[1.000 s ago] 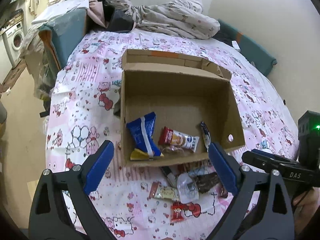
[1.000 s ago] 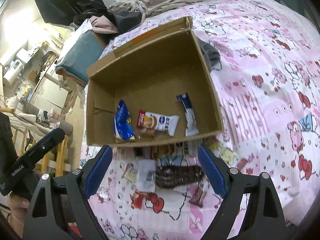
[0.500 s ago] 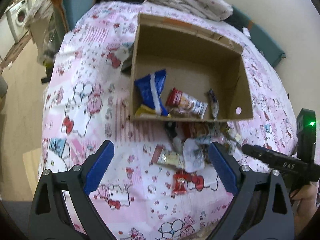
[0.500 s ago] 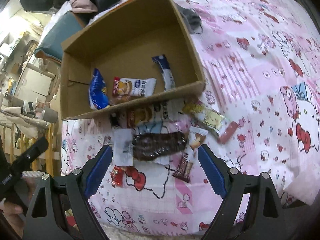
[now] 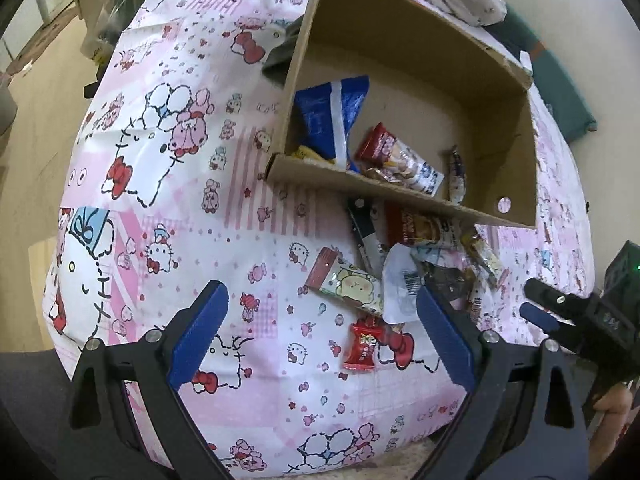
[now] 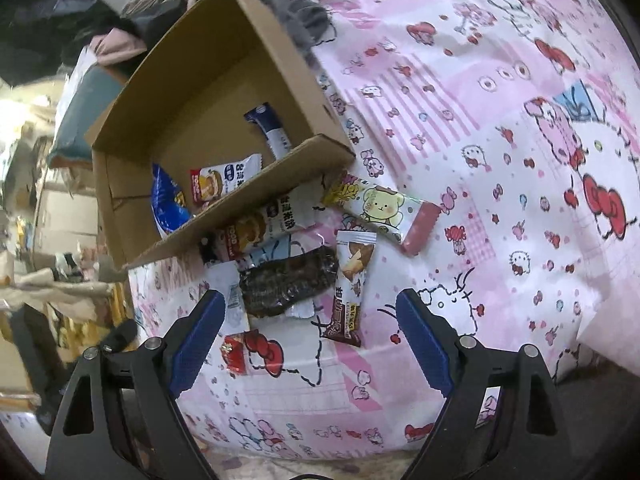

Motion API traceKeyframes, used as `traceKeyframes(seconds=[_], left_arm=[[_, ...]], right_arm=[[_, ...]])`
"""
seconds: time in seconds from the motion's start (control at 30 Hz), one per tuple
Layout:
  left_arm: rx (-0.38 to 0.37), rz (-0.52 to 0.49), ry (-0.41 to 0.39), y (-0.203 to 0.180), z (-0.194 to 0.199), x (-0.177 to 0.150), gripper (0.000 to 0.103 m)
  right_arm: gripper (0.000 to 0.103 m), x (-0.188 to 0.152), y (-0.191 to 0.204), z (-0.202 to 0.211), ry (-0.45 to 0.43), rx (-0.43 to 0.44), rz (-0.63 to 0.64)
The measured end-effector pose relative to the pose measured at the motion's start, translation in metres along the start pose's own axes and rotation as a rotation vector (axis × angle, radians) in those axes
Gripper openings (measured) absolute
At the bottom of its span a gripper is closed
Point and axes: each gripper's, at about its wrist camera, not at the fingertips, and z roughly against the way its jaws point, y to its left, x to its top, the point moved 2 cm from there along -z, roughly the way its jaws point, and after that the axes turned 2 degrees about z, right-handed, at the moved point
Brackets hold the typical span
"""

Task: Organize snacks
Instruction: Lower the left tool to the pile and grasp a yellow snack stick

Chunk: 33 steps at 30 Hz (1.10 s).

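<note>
Here we see the cardboard box (image 5: 400, 196) lying on the pink cartoon-print bedsheet (image 5: 160, 208), with a blue snack bag (image 5: 332, 116), a red-and-white cake packet (image 5: 400, 160) and a slim blue-and-white stick pack (image 6: 272, 128) inside. Just outside its near wall, loose snacks lie on the sheet: a puppy-print wafer bar (image 6: 384, 212), a dark brownie packet (image 6: 288, 284), a brown chocolate bar (image 6: 350, 288) and a small red candy (image 5: 364, 346). Our left gripper (image 5: 320, 332) holds its fingers spread over the sheet, nothing between them. Our right gripper (image 6: 310, 344) likewise has its fingers spread wide, empty, near the brownie packet.
</note>
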Motion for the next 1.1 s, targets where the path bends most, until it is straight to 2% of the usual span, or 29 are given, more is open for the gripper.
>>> traceKeyframes(seconds=[0.13, 0.2, 0.3, 0.4, 0.43, 0.5, 0.53, 0.67, 0.8, 0.83, 0.87, 1.1], left_arm=[[-0.013, 0.098, 0.047, 0.002, -0.019, -0.003, 0.09], [-0.013, 0.17, 0.061, 0.003, -0.029, -0.005, 0.075], [-0.033, 0.305, 0.087, 0.004, -0.046, -0.009, 0.061], [-0.001, 0.381, 0.073, -0.002, -0.057, -0.012, 0.058], [0.008, 0.385, 0.069, -0.004, -0.06, -0.012, 0.058], [0.035, 0.396, 0.072, -0.01, -0.067, -0.012, 0.047], [0.041, 0.406, 0.079, -0.011, -0.071, -0.012, 0.045], [0.077, 0.453, 0.091, -0.01, -0.081, -0.014, 0.045], [0.099, 0.416, 0.105, -0.016, -0.083, -0.015, 0.044], [0.097, 0.412, 0.109, -0.016, -0.084, -0.016, 0.04], [0.088, 0.416, 0.114, -0.017, -0.085, -0.017, 0.027], [0.026, 0.344, 0.119, -0.014, -0.075, -0.013, 0.009]], right_arm=[[0.09, 0.004, -0.005, 0.0, -0.008, 0.038, -0.06], [0.09, 0.007, -0.006, 0.0, -0.01, 0.059, -0.077], [0.09, 0.008, -0.006, 0.002, -0.014, 0.081, -0.082], [0.09, 0.008, -0.01, 0.005, -0.023, 0.082, -0.091], [0.09, 0.009, -0.01, 0.007, -0.034, 0.075, -0.09], [0.09, 0.01, -0.011, 0.011, -0.046, 0.08, -0.087], [0.09, 0.011, -0.011, 0.013, -0.052, 0.086, -0.089], [0.09, 0.012, -0.014, 0.016, -0.059, 0.114, -0.109], [0.09, 0.013, -0.008, 0.019, -0.074, 0.112, -0.087], [0.09, 0.013, -0.005, 0.02, -0.078, 0.113, -0.078], [0.09, 0.014, -0.002, 0.021, -0.082, 0.114, -0.069], [0.09, 0.013, -0.001, 0.019, -0.082, 0.103, -0.059]])
